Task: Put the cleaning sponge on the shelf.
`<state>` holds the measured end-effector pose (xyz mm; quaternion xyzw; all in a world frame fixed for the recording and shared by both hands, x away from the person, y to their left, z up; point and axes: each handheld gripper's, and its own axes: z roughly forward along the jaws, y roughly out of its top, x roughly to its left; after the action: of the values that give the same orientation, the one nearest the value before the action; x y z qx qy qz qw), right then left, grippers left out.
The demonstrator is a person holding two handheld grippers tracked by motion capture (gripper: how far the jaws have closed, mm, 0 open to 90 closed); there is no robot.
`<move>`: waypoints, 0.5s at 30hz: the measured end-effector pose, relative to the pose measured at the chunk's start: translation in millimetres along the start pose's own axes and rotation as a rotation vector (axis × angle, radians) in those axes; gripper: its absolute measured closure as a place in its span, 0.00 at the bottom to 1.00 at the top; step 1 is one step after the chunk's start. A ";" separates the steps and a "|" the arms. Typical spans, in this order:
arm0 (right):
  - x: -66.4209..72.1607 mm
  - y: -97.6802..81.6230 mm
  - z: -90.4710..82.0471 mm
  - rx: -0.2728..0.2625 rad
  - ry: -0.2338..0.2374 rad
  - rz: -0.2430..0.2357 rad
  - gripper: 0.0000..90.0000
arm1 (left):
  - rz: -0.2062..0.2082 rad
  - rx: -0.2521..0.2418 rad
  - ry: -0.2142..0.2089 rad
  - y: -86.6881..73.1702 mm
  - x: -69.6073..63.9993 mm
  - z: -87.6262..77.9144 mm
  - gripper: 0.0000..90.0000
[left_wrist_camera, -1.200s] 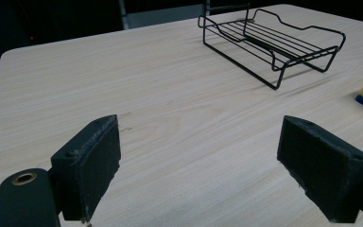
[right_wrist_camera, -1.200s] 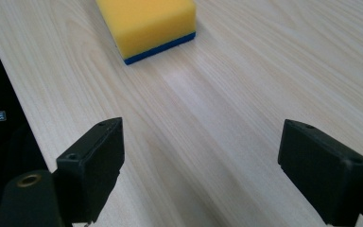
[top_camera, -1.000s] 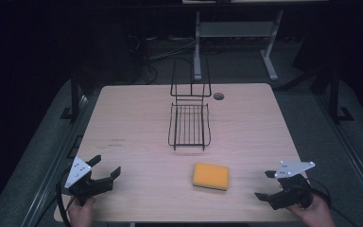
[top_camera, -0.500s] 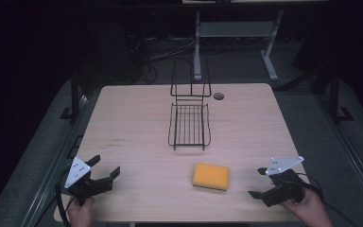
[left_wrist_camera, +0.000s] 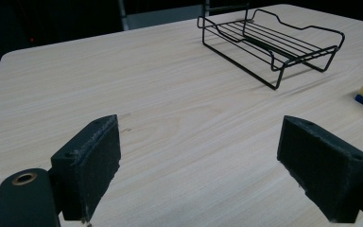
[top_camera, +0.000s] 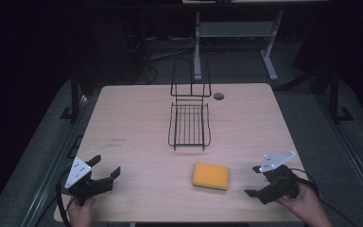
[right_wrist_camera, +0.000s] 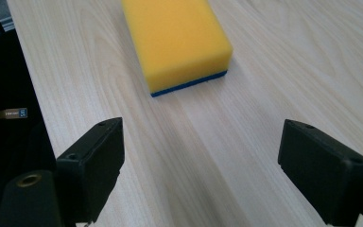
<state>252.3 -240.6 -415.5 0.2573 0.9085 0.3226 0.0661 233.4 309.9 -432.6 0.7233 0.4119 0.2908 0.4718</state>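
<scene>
Item: sponge [top_camera: 211, 176], yellow over a blue base, flat on the surface [top_camera: 137, 123] near my edge, well short of the wire rack [top_camera: 189, 126].

Item: my right claw [top_camera: 257, 180], jaws spread wide, holding nothing, aimed at the sponge and just beside it.

Item: my left claw [top_camera: 106, 169], wide open, empty, resting at the near-left corner.

Risk: closing too low, I judge, drags the jaws on the wood; closing off-centre lets the soft foam twist and slip free.
</scene>
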 end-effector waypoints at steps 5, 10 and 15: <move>-0.3 6.1 0.5 0.010 0.003 -0.007 0.17 | -0.005 -0.004 -0.001 0.0 0.3 -0.1 0.15; 0.2 15.6 2.0 0.025 0.012 -0.032 0.17 | -0.002 -0.001 -0.003 0.2 -0.2 0.1 0.15; -0.3 21.4 6.0 0.035 0.026 -0.049 0.17 | 0.000 -0.001 -0.001 0.0 -0.7 0.3 0.15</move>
<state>263.4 -223.3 -407.0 0.2320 0.9208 0.3082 0.0577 233.3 309.2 -432.7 0.7231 0.4118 0.2906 0.4723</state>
